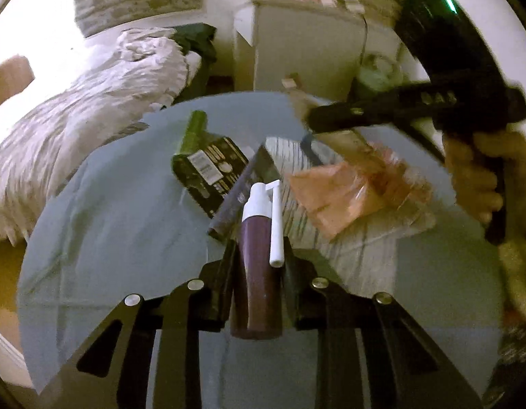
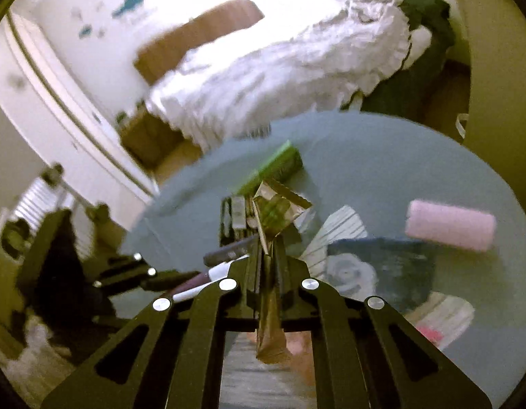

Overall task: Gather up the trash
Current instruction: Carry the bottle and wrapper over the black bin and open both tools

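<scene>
Round grey tabletop [image 1: 103, 225], cluttered — left gripper [image 1: 259, 255] fingers clamp a purple spray bottle [image 1: 258, 272]; right gripper [image 2: 268, 255] fingers pinch a thin wrapper [image 2: 269, 327] — flimsy, it could slip free at centre frame.

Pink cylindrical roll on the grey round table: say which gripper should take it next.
Right, probably. The pink cylindrical roll lies near the right gripper and is absent from the left wrist view. Both are full: it pinches a crumpled foil wrapper, the left gripper a purple spray bottle.
</scene>
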### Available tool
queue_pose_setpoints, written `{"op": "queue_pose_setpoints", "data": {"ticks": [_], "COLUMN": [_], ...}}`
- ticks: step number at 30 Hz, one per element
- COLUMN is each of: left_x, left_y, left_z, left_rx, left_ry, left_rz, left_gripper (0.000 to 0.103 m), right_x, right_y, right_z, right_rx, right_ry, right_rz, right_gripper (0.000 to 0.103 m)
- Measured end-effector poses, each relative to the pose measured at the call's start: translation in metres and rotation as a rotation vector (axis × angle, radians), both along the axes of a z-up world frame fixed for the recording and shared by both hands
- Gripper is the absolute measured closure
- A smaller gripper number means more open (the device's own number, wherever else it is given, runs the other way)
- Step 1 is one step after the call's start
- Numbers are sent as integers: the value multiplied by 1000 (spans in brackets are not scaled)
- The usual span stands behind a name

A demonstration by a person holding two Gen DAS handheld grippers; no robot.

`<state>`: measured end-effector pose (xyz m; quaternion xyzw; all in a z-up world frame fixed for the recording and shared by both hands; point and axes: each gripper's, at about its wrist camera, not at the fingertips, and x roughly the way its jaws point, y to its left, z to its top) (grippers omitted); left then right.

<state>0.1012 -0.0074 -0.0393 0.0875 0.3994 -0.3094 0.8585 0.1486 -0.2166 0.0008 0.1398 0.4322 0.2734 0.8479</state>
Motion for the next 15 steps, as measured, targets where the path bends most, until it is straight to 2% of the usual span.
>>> {"op": "queue_pose_setpoints", "data": {"ticks": [5, 9, 15], "left_x": [-19, -30, -33], "left_y": [15, 5, -56], "left_z": [22, 40, 65], "left_rx": [-124, -180, -223], "left_ry": [-11, -27, -60], "left_rz": [86, 96, 46], "left_gripper": [79, 79, 79], "right_x": [-27, -50, -76], "right_y": [-42, -89, -182], "right_z": [21, 32, 30], "right_rx": [93, 136, 187], "right_ry": [-91, -182, -257], "right_rz": [-52, -133, -368], "right_gripper": [96, 96, 96]}}
